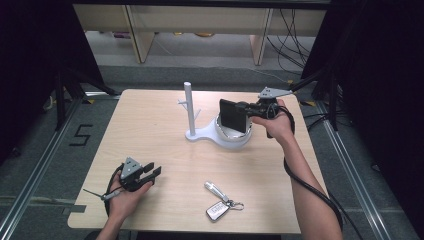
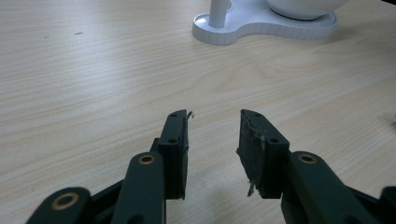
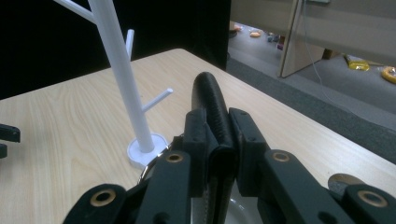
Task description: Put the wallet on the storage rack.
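right hand-held gripper (image 1: 250,111): clamped on black wallet (image 1: 233,115), flat face upright, long axis vertical | wallet hangs just above white bowl (image 1: 231,137), bowl at 6 o'clock below it | left hand-held gripper (image 1: 150,172): jaws apart, empty, resting on worktop (image 1: 150,130), well off at 8 o'clock | right hand nearer.

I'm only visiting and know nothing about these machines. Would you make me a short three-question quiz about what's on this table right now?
1. True or false: the right tool grips a black wallet above the white bowl.
2. What lies on the table nearest the person's edge?
A. a spoon
B. a car key
C. a cup
3. Are the left tool jaws open or shut?

Key:
1. True.
2. B, the car key on its ring.
3. Open, with nothing between them.
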`<state>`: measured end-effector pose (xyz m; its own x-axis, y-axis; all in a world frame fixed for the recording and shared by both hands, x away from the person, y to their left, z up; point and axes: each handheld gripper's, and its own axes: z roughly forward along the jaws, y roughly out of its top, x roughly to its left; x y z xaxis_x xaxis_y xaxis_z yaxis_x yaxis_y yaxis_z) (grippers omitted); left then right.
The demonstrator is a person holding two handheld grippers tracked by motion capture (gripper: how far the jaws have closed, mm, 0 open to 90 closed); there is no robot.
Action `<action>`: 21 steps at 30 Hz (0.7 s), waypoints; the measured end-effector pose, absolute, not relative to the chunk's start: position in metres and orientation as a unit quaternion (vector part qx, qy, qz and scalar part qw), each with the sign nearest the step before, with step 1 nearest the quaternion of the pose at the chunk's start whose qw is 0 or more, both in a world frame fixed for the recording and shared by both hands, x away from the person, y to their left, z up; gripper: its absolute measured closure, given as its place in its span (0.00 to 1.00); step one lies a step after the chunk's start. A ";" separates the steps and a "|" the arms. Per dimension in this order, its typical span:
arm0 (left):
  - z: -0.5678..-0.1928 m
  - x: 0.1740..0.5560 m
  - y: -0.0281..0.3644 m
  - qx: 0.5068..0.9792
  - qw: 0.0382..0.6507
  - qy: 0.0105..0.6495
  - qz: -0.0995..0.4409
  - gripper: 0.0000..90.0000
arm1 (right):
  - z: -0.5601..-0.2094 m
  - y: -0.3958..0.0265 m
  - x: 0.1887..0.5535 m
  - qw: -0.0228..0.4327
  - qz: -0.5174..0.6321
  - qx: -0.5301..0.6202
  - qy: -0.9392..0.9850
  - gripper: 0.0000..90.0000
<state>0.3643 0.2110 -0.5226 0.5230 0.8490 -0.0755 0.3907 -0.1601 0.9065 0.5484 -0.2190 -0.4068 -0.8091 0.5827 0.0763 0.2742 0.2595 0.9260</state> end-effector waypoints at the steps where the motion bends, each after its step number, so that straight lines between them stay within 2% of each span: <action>1: -0.523 0.364 0.211 0.723 0.487 0.430 0.234 0.69 | -0.408 -0.220 0.549 0.147 0.541 0.273 0.782 0.88; 7: -0.523 0.364 0.211 0.720 0.488 0.434 0.234 0.69 | -0.416 -0.224 0.550 0.135 0.527 0.300 0.784 0.83; 14: -0.523 0.362 0.210 0.715 0.490 0.444 0.229 0.69 | -0.405 -0.229 0.547 0.190 0.497 0.333 0.779 0.65; 18: -0.522 0.362 0.210 0.714 0.490 0.443 0.230 0.68 | -0.394 -0.233 0.539 0.214 0.478 0.347 0.778 0.61; 19: -0.521 0.364 0.211 0.721 0.491 0.426 0.239 0.67 | -0.390 -0.235 0.534 0.207 0.471 0.350 0.782 0.61; 21: -0.521 0.363 0.211 0.716 0.493 0.434 0.236 0.67 | -0.386 -0.237 0.528 0.204 0.469 0.358 0.781 0.60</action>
<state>0.3631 0.2106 -0.5206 0.5111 0.8548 -0.0901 0.3884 -0.1362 0.9114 0.5278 -0.2369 -0.3862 -0.6599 0.7512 0.0165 0.3682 0.3041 0.8786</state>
